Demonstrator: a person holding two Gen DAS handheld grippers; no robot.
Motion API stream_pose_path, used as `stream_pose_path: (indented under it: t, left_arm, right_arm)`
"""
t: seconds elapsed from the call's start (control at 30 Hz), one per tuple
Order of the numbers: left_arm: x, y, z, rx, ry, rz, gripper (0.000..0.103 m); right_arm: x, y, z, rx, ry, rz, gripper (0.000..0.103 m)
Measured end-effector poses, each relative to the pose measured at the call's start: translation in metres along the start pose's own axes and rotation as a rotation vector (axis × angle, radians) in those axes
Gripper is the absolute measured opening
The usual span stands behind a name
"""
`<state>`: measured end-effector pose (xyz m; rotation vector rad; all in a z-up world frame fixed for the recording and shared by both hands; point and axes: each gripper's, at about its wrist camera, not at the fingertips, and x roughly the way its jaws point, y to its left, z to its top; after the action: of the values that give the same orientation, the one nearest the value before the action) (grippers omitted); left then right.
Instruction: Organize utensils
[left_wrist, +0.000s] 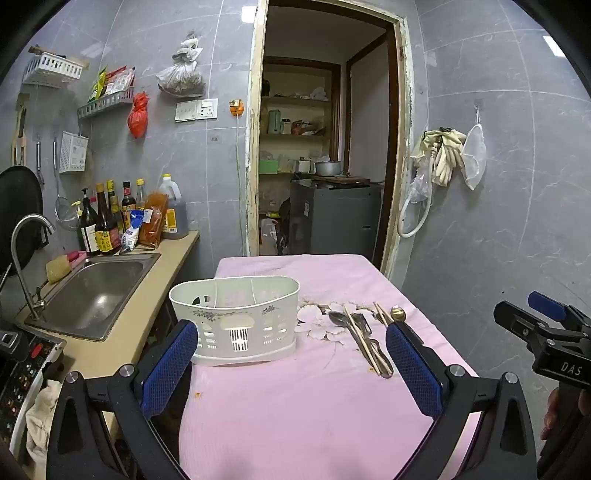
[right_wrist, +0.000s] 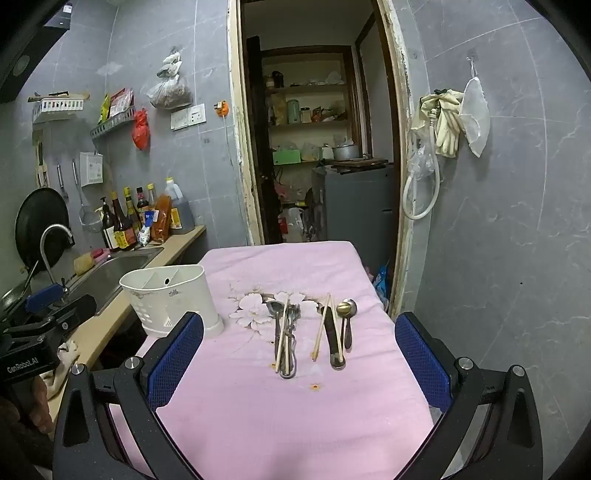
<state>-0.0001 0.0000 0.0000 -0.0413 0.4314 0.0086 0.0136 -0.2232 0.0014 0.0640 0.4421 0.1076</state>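
A white plastic utensil caddy (left_wrist: 240, 321) with inner compartments stands at the left side of a table covered in pink cloth (left_wrist: 303, 398); it also shows in the right wrist view (right_wrist: 173, 299). Beside it lie two groups of utensils: metal spoons with a pair of chopsticks (right_wrist: 284, 332), and chopsticks, a dark-handled utensil and a gold spoon (right_wrist: 338, 328). They also show in the left wrist view (left_wrist: 364, 336). My left gripper (left_wrist: 291, 350) is open and empty, in front of the caddy. My right gripper (right_wrist: 299, 347) is open and empty, in front of the utensils.
A steel sink (left_wrist: 92, 291) with a tap and a counter with sauce bottles (left_wrist: 110, 218) lie left of the table. An open doorway (left_wrist: 325, 147) to a pantry is behind the table. Gloves and a hose (left_wrist: 439, 158) hang on the right wall.
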Motion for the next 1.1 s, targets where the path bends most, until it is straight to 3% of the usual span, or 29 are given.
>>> stream_pose_path:
  t: [1.1]
  left_arm:
    - [-0.0006,0.0011,0.0001,-0.003,-0.004,-0.004,0.103]
  right_arm:
    - [-0.0058,0.003,-0.0013,-0.006,-0.004,0.001,0.102]
